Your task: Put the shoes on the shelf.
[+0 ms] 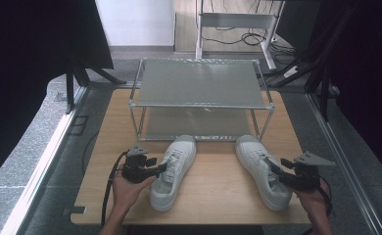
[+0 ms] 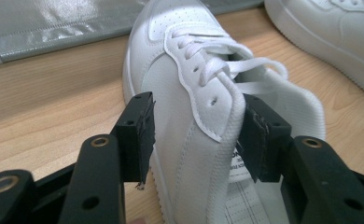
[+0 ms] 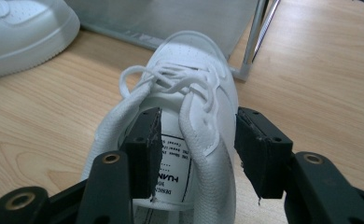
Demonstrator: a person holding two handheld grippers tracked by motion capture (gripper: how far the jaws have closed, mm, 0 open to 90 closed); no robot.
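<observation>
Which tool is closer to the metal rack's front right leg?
Right. The right tool straddles the shoe below that leg; the left tool sits across the table.

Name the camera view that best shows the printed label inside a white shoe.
Right gripper view: the label lies close and large, its print partly readable. The left gripper view shows a corner of the other shoe's label; the high view is too distant to show labels.

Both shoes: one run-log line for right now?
left gripper: jaws astride left shoe side wall, not clamped | right gripper: astride right shoe side wall, gaps remain | rack: both shelves bare
</observation>
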